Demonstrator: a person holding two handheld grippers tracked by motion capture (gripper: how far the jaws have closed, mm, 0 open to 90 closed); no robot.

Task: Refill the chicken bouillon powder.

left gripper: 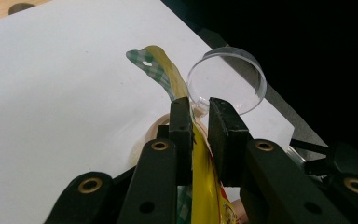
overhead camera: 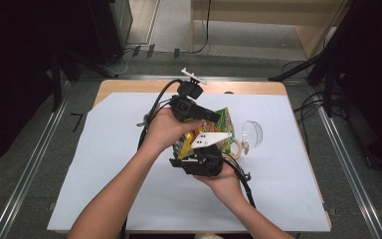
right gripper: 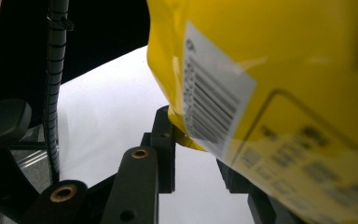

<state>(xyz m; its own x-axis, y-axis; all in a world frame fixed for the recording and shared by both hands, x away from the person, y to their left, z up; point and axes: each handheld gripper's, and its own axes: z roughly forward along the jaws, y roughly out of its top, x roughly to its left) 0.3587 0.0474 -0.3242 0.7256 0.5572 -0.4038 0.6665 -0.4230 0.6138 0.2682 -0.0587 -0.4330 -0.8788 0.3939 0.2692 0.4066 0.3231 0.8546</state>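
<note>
The yellow snack bag (overhead camera: pixel 218 130) is pinched between both grippers' fingers (left gripper: pixel 182 135); it should be pulled apart evenly, tilted toward the clear bowl (overhead camera: pixel 252 133) beyond.

Clear cup (overhead camera: pixel 251 133) near the tabletop's (overhead camera: pixel 129 209) right edge blocks passage there; left side and near edge lie open.

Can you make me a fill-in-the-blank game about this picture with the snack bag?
1. Both grippers, the left gripper and the right gripper, hold one ____ snack bag between them.
2. The clear bowl lies on the ____ sheet covering the table.
3. The white label on the bag's back shows a ____.
4. In the high view, the clear bowl sits to the ____ of the bag.

Missing words: yellow; white; barcode; right
</note>
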